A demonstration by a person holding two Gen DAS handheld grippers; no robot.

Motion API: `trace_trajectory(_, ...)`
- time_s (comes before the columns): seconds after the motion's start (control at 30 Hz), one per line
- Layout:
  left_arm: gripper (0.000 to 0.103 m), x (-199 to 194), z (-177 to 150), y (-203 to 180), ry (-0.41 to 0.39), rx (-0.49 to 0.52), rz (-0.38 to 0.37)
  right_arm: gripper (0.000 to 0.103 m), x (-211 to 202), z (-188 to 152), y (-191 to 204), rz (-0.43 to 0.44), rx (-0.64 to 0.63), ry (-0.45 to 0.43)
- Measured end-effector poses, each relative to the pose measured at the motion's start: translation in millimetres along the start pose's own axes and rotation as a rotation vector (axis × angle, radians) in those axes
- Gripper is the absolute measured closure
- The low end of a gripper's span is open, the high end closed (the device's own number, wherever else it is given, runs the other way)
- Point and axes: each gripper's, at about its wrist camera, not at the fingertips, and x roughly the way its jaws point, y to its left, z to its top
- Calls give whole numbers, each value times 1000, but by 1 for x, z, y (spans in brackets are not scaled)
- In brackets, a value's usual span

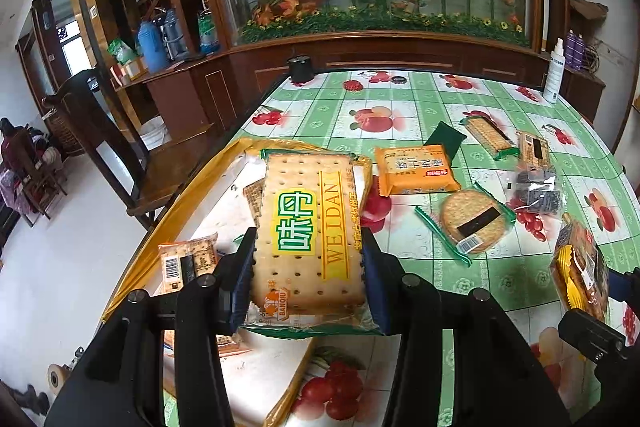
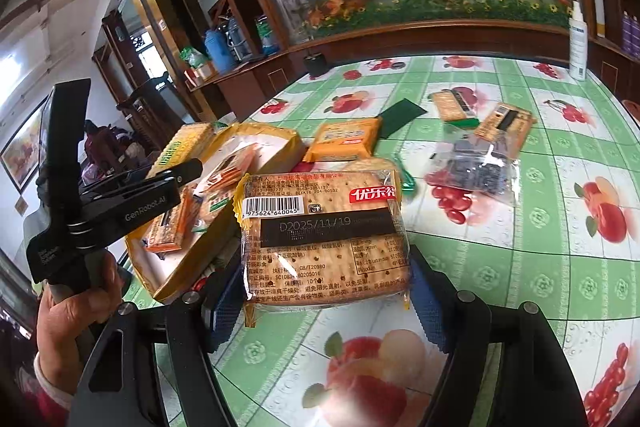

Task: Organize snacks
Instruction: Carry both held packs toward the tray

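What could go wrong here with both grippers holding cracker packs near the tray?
The left gripper squeezes the WEIDAN cracker pack by its long edges; too much pressure could crack the biscuits. The right gripper brings another cracker pack toward the yellow tray, so the two tools might collide there.

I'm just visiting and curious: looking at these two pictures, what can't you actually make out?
- Yellow tray, left wrist view: most of its contents are hidden behind the WEIDAN cracker pack in the left hand-held gripper.
- Round cracker pack, right wrist view: mostly covered by the barcode cracker pack in the right hand-held gripper.
- Dark packet: blurred, contents unclear.
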Motion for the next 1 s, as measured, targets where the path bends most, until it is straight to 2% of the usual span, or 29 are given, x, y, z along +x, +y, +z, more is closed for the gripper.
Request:
trace_trajectory(0.5,57,1,-7,24,14,-36,1,28,14,1,21,26,-28,25)
trace_trajectory(1.0,57,9,-20,68,44,-97,29,28,41,9,55,70,-86,71)
